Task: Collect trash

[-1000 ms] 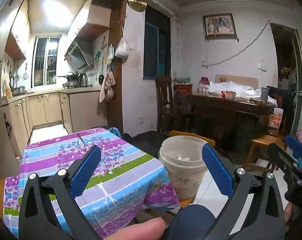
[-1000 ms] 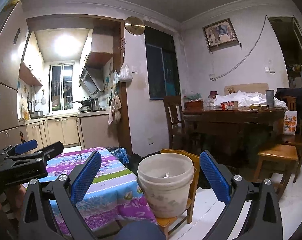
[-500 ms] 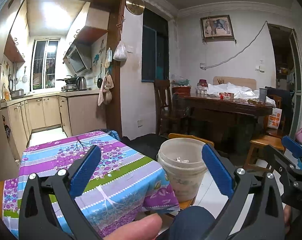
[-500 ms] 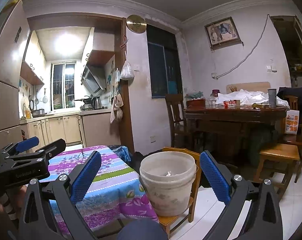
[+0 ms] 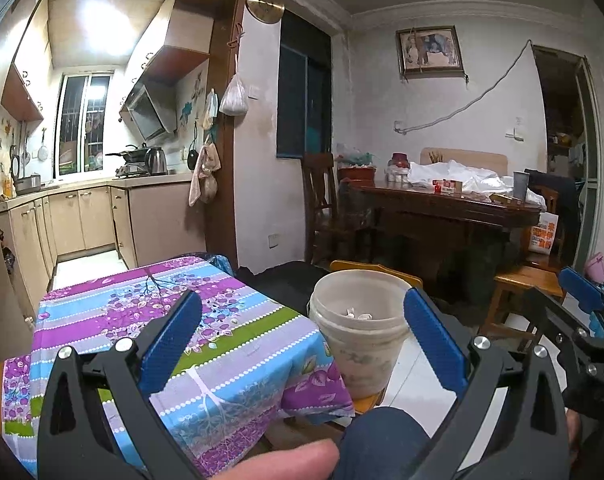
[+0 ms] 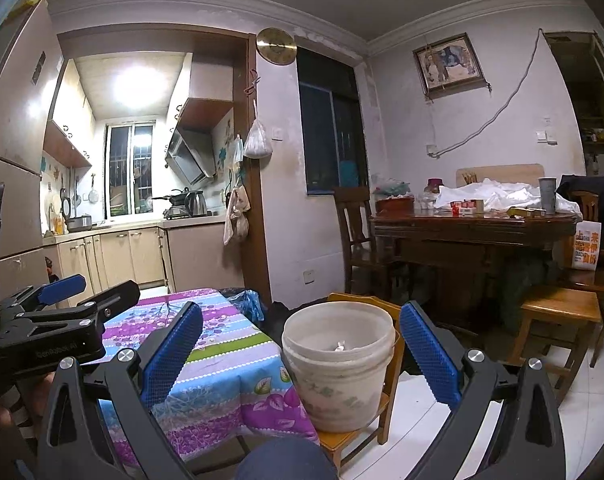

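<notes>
While both fingers spread empty: left gripper (image 5: 302,336) | right gripper (image 6: 300,340) | one bucket (image 6: 338,364) | one chair (image 6: 354,432)

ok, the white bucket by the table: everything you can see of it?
The bucket is off-white, plastic by the look, round and tapering downward, with a stepped rim band and faint greenish print on a scuffed wall. It stands upright and lidless on a small wooden chair, just off the corner of the floral tablecloth. A few pale scraps lie inside. Neither gripper touches it; whether the cloth touches its side is unclear.
</notes>
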Demonstrator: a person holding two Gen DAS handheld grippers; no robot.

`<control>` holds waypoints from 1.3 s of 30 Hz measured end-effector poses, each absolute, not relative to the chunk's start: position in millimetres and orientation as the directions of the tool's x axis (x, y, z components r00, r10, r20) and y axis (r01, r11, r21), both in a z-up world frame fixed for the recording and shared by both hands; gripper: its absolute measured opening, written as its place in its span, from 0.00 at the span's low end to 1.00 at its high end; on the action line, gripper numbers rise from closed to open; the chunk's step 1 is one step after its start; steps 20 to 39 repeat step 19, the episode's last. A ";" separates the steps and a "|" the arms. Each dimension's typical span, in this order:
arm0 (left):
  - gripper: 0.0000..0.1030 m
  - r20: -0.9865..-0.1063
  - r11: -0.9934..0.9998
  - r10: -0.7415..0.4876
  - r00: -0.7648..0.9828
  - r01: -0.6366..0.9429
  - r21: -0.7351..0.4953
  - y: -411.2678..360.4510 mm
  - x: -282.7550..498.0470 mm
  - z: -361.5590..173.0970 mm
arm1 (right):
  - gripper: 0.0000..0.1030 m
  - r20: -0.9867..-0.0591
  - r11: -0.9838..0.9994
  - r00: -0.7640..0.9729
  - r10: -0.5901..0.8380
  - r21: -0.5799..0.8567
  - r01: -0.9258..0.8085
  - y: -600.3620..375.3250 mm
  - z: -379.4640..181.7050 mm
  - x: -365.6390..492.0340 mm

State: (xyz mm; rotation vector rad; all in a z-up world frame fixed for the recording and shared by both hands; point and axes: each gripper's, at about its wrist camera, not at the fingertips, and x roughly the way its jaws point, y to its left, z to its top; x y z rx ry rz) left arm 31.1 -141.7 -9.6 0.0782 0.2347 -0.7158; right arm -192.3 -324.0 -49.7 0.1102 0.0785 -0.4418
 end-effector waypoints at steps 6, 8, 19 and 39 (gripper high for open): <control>0.95 -0.244 0.749 -0.643 0.726 0.662 -0.005 -141.9 29.7 -12.2 | 0.95 -0.107 0.903 0.905 -0.411 0.084 0.421 -325.4 -50.5 -189.5; 0.95 -0.244 0.749 -0.642 0.726 0.662 -0.002 -142.3 28.9 -13.2 | 0.95 -0.110 0.904 0.906 -0.410 0.084 0.419 -326.5 -51.4 -189.2; 0.95 -0.281 0.749 -0.636 0.718 0.662 -0.004 -144.9 33.1 -15.8 | 0.95 -0.112 0.903 0.905 -0.411 0.087 0.421 -327.6 -52.5 -188.2; 0.95 -0.281 0.749 -0.636 0.718 0.662 -0.004 -144.9 33.1 -15.8 | 0.95 -0.112 0.903 0.905 -0.411 0.087 0.421 -327.6 -52.5 -188.2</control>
